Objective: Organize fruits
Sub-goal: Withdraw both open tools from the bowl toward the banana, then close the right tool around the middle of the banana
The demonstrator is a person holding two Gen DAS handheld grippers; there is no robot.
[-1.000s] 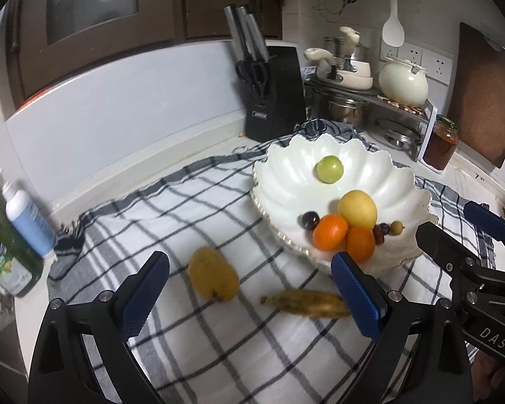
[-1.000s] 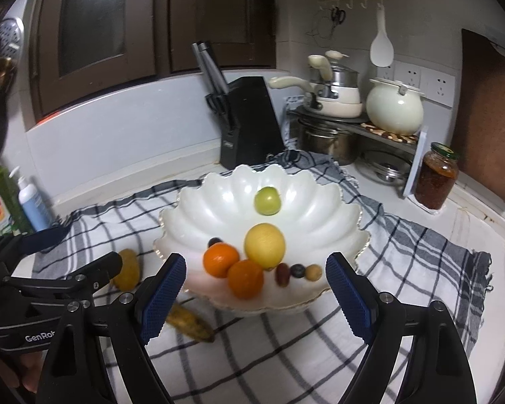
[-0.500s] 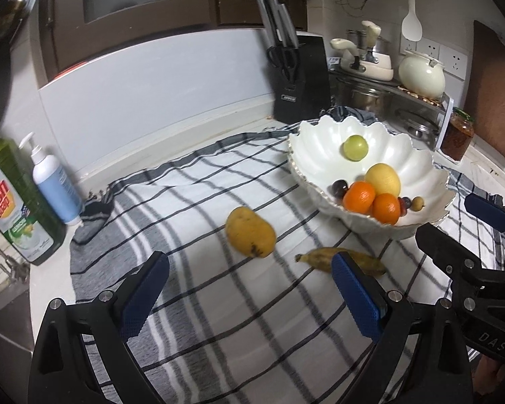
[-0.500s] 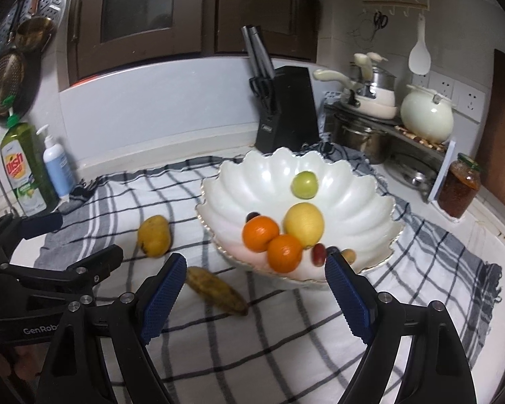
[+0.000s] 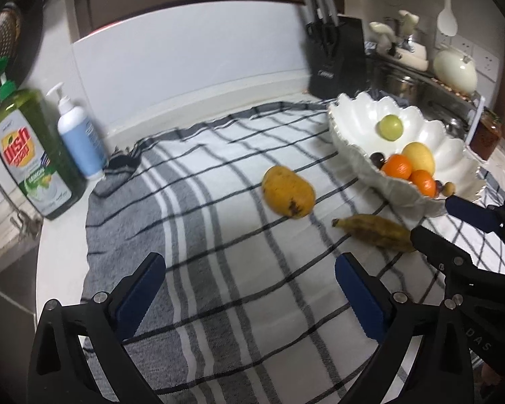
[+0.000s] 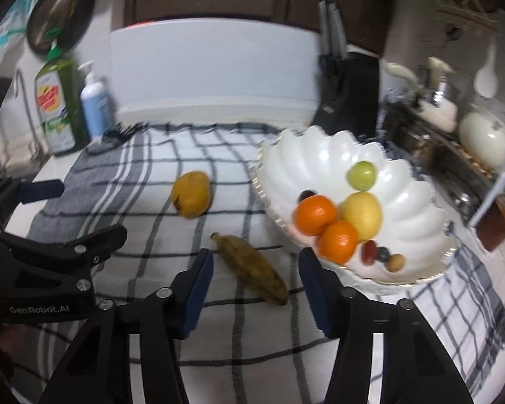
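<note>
My right gripper (image 6: 256, 288), fingers spread, frames the soft brown overripe banana (image 6: 250, 267) beside the white scalloped bowl (image 6: 417, 202); I'd pinch its middle gently

Open cloth (image 5: 219, 269) before both grippers — bowl (image 6: 421, 208) crowding banana's (image 6: 252, 269) right side.

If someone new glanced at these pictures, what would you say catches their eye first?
Probably the white scalloped bowl on the right of the checked cloth, holding oranges, a yellow fruit and a green one. Next, the two fruits outside it on the cloth: a mango and a browned banana. The banana lies just ahead of the open right claw.
</note>
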